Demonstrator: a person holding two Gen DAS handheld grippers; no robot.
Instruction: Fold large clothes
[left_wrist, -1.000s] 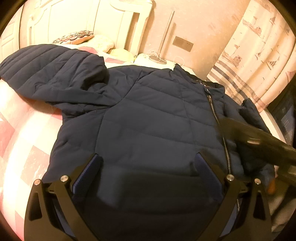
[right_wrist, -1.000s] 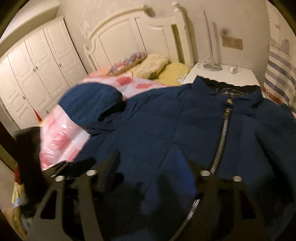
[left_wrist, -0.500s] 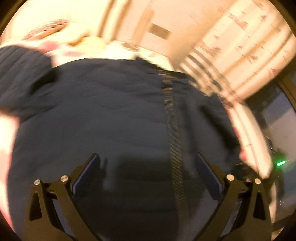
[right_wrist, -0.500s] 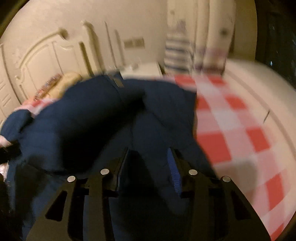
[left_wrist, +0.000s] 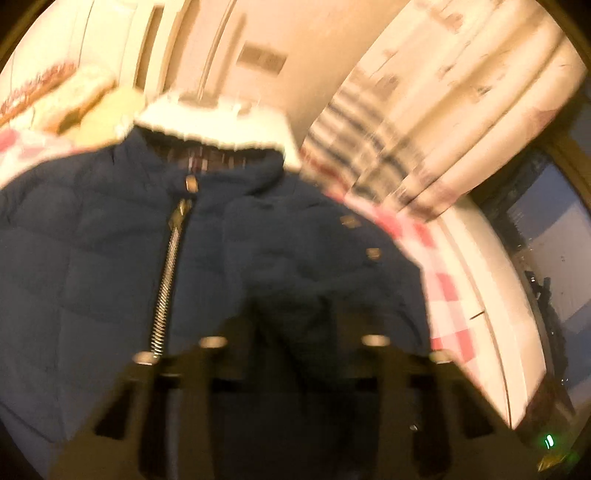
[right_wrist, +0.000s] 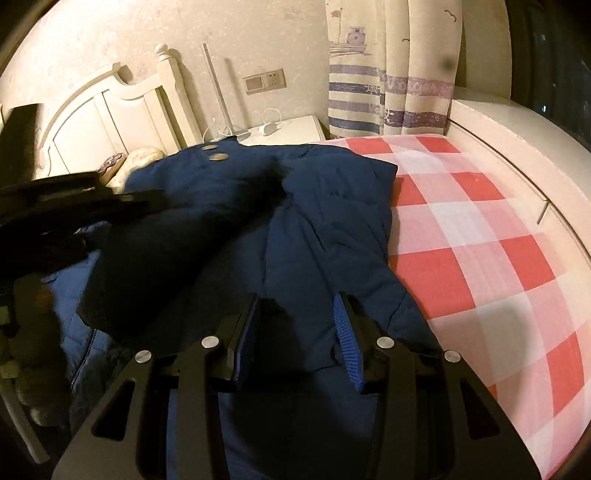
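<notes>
Both hand-held grippers are working on the navy padded jacket (right_wrist: 295, 229), which is lying zipped up on the bed (right_wrist: 480, 240) with its collar toward the headboard (right_wrist: 110, 110). The right hand-held gripper (right_wrist: 299, 332) is clamping a thick fold of the jacket's right side between its blue pads (right_wrist: 345, 332). The left hand-held gripper (left_wrist: 295, 332) is closing its jaws, and dark fabric is sitting between them, though the blur is hiding whether the pads are already pressing.

I am judging the jacket as light but bulky, soft and springy, with a rather slippery shell, so it is likely wanting to puff open again. A hem, a cuff or a seam is probably giving the safest hold, not the smooth quilted middle. The zipper (left_wrist: 168, 273) is marking the centre line.

On the right, the checked bedsheet is offering wide free room. The bed's edge and the curtain (right_wrist: 391, 74) are limiting movement further out.
</notes>
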